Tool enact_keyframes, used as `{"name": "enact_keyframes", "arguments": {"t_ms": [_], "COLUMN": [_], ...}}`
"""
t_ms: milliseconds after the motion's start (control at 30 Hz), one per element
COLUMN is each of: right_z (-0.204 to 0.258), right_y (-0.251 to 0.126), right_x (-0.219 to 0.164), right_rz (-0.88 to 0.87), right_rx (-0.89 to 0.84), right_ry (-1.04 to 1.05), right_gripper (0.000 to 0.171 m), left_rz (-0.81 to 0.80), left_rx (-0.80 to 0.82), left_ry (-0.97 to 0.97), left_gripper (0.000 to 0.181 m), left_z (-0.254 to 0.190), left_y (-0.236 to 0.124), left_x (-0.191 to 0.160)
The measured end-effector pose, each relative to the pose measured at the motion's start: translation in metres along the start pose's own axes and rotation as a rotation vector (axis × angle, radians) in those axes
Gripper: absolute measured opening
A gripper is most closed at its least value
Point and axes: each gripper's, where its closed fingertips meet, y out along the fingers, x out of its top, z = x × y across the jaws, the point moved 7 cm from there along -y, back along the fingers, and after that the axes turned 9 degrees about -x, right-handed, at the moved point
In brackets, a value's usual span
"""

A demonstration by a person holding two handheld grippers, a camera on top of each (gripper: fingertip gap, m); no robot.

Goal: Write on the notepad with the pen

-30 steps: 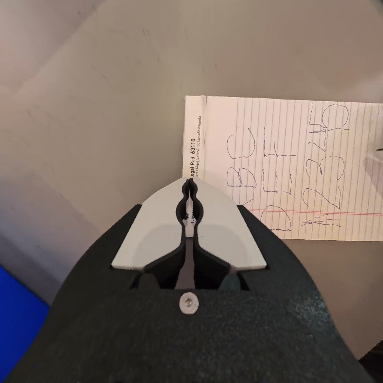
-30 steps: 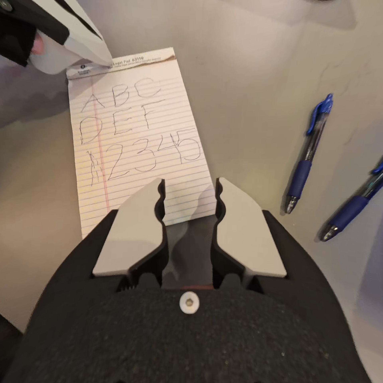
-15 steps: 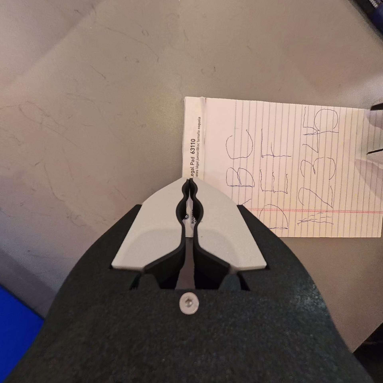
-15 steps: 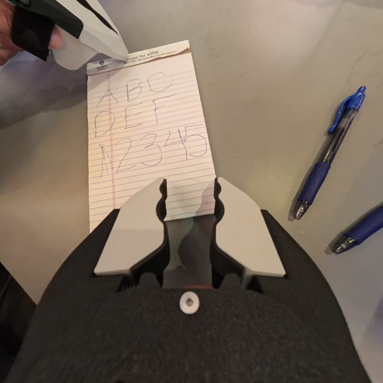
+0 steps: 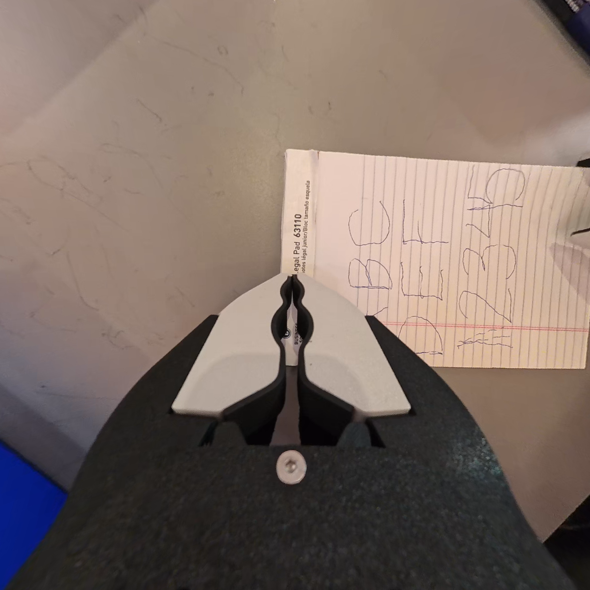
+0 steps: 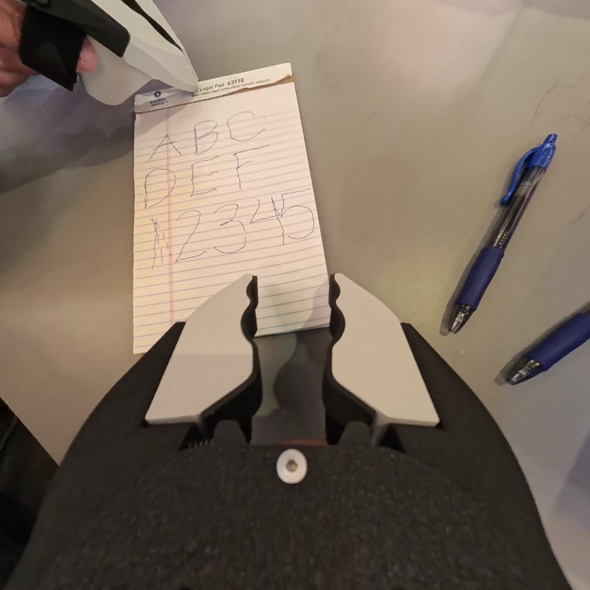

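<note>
A lined notepad (image 6: 223,287) with blue handwriting lies flat on the grey table; it also shows in the left wrist view (image 5: 447,166). My left gripper (image 5: 292,277) is shut, and its tips rest on the pad's white header strip (image 6: 220,87). It shows at the top left of the right wrist view (image 6: 191,86), held by a hand. My right gripper (image 6: 292,277) is open and empty, hovering over the pad's bottom edge. A blue pen (image 6: 498,236) lies on the table to the right of it.
A second blue pen (image 6: 549,348) lies beside the first, near the right edge. A dark pen end (image 5: 574,19) shows at the far corner in the left wrist view. The table's edge (image 6: 32,424) runs close at the lower left. A blue surface (image 5: 22,479) lies beyond it. Left tips to right tips: about 20 cm.
The right wrist view has shifted a little, so the pad and pens sit slightly further right. The right gripper stays open. The left gripper stays shut on the header strip.
</note>
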Motion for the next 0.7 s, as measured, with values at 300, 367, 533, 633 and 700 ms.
{"name": "enact_keyframes", "arguments": {"t_ms": [300,367,533,633,700], "right_z": [0.003,0.004,0.001,0.000,0.001], "right_y": [-0.003,-0.005,-0.007,-0.003,-0.001], "right_x": [-0.006,-0.007,-0.011,-0.012,-0.012], "right_rz": [0.017,0.020,0.009,0.025,0.041], "right_rx": [0.006,0.025,0.009,0.015,0.020], "right_ry": [0.006,0.024,0.024,0.013,0.003], "right_gripper": [0.042,0.042,0.043,0.044,0.043], "left_rz": [-0.002,-0.003,-0.003,-0.001,-0.001], "left_rx": [-0.001,-0.001,-0.001,0.003,0.005], "left_ry": [0.000,0.000,0.002,0.005,0.005], "left_gripper": [0.000,0.000,0.000,0.000,0.000], "left_z": [-0.001,-0.001,-0.001,-0.001,-0.001], "left_y": [0.000,0.000,0.000,0.000,0.000], "left_x": [0.000,0.000,0.000,0.000,0.000]}}
